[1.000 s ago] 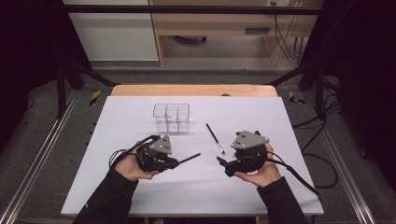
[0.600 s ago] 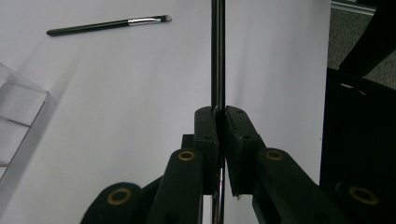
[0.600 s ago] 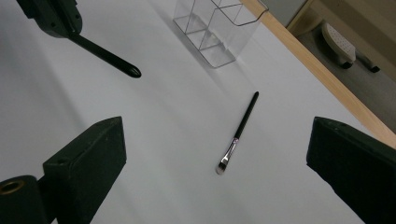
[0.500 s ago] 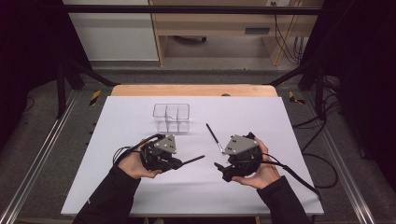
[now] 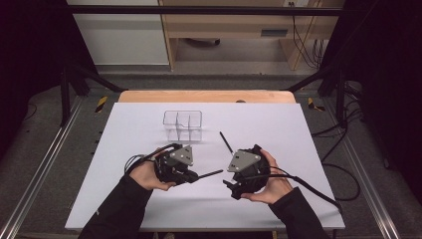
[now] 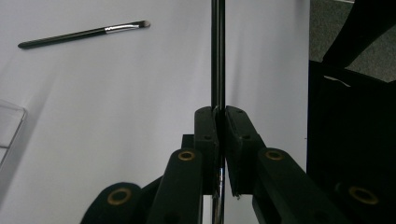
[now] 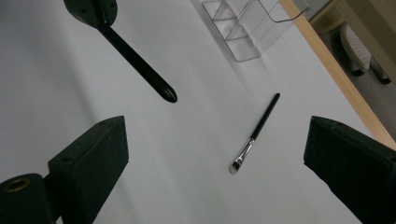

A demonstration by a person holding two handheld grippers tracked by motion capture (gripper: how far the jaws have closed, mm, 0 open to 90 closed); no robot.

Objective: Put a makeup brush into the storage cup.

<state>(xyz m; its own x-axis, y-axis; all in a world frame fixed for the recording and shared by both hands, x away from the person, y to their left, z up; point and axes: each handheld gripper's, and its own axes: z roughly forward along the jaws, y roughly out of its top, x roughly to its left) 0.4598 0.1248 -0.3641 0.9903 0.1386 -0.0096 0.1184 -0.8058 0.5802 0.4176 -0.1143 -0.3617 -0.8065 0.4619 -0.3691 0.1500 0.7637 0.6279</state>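
Above the white table (image 5: pixel 124 149), left tool (image 5: pixel 196 175) clamps a black brush handle (image 6: pixel 217 51); right tool (image 7: pixel 219 154) gapes empty.

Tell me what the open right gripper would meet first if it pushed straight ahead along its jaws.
Probably the small black makeup brush with the silver ferrule, lying on the white table between the right gripper jaws' lines. The black rod sits off left; depth is unclear.

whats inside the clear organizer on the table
The clear organizer looks empty: its dividers and the white table show through the compartments in the high view and right gripper view. One makeup brush lies on the table beside it. The near compartments' floors are hard to tell through the glare.
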